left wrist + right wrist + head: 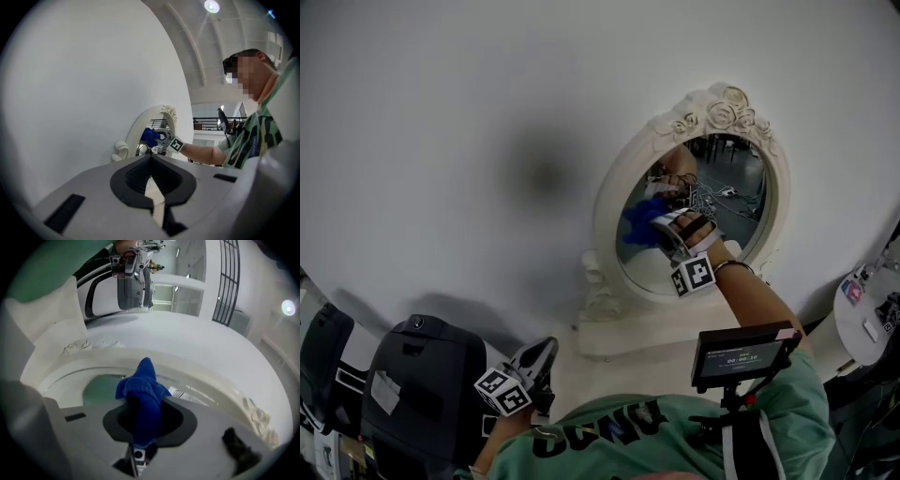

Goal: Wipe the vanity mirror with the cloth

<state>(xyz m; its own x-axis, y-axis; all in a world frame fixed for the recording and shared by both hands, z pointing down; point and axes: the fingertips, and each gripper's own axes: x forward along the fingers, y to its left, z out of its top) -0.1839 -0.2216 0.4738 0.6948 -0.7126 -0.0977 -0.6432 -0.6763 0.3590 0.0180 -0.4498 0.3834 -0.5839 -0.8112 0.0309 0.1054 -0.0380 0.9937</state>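
Closest to you, your left gripper (547, 347) hangs low by your chest, over the near left corner of the white table (623, 339). Its jaws are pressed together with nothing between them, and it points up towards the mirror without touching anything. A small black screen (742, 354) sits in front of your chest on the right.

Your right arm reaches forward from there. Your right gripper (666, 218) is clamped on the blue cloth (143, 391), which runs down between the jaws and bunches out past their tips. That bunched end is up against the glass of the vanity mirror (610, 204), on the left part of the oval, just inside the white frame's left inner edge. The mirror stands upright on the table, carved roses along its top, with the plain white wall (469, 122) behind.
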